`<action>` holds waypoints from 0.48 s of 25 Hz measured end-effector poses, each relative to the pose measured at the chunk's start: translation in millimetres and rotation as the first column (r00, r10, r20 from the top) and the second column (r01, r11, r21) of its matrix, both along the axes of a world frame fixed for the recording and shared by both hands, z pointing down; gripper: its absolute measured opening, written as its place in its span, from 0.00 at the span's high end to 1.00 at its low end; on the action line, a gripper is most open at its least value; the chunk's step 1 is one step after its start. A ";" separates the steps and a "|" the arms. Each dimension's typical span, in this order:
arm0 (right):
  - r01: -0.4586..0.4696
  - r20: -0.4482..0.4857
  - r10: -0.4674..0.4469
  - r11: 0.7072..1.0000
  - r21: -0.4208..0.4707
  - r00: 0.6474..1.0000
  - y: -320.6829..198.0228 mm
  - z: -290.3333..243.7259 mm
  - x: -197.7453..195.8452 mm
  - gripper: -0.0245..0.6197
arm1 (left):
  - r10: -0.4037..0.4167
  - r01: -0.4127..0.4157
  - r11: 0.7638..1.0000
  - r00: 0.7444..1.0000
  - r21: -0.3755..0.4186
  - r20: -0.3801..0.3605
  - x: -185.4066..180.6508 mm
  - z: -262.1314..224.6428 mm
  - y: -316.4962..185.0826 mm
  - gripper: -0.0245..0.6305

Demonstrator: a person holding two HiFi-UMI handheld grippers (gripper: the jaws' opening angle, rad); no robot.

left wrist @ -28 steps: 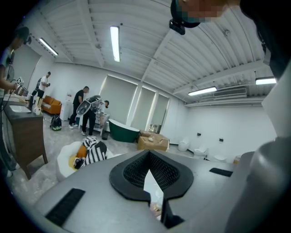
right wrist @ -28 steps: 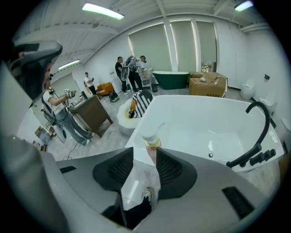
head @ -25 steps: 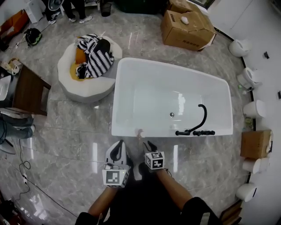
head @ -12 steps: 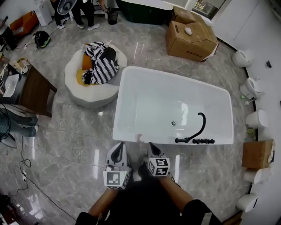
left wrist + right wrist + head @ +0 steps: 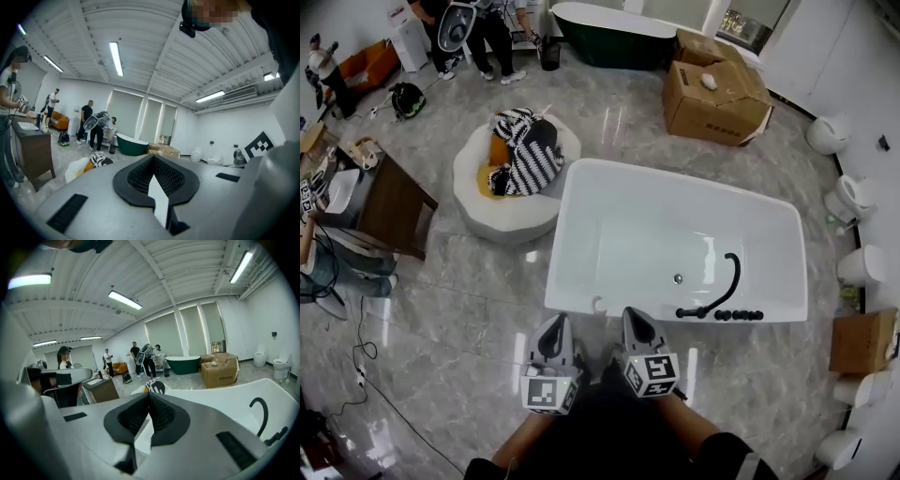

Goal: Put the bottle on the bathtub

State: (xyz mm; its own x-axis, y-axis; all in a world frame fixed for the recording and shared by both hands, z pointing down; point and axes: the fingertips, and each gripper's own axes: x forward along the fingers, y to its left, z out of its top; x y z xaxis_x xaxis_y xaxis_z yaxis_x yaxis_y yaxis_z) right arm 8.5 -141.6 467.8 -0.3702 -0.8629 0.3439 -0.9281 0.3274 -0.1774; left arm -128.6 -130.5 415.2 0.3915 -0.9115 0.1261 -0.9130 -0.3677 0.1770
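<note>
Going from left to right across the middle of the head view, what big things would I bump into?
Table → cushion → bathtub → toilet

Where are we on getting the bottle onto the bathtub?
Done, apparently: a small pale bottle sits on the near rim of the bathtub, though it is too small to judge how steady it is. In hand: nothing; the left gripper and right gripper both have their jaws together and empty, short of the rim. Left: likely nothing beyond checking the bottle.
</note>
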 end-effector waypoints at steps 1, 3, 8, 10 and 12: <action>0.003 0.003 -0.003 1.000 0.020 1.000 1.3 -7.5 3.5 0.95 | -0.008 0.008 1.000 1.000 0.001 -0.001 2.9 -2.3 1.5 0.94; 0.010 0.007 -0.011 0.999 0.052 1.000 3.3 -18.4 7.9 0.95 | -0.023 0.023 1.000 1.000 0.000 0.002 6.0 -3.0 3.7 0.94; 0.042 0.025 -0.044 0.995 0.096 0.999 7.6 -27.7 17.3 0.95 | -0.031 0.031 1.000 0.999 -0.003 0.016 19.8 1.5 5.8 0.94; 0.051 0.029 -0.054 0.994 0.097 0.998 8.9 -25.1 19.5 0.95 | -0.029 0.029 1.000 0.999 0.000 0.019 23.9 2.8 5.3 0.94; 0.059 0.032 -0.063 0.993 0.102 0.998 9.0 -25.0 20.4 0.95 | -0.038 0.038 0.999 0.999 0.002 0.014 25.0 2.0 3.5 0.94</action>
State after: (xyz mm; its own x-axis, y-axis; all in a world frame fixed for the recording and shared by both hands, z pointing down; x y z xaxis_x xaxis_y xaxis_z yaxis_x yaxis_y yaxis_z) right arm 28.9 -132.6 442.8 -0.4332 -0.8681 0.2422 -0.8997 0.4009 -0.1725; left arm -103.6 -127.0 417.2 0.3548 -0.9260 0.1294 -0.9287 -0.3330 0.1632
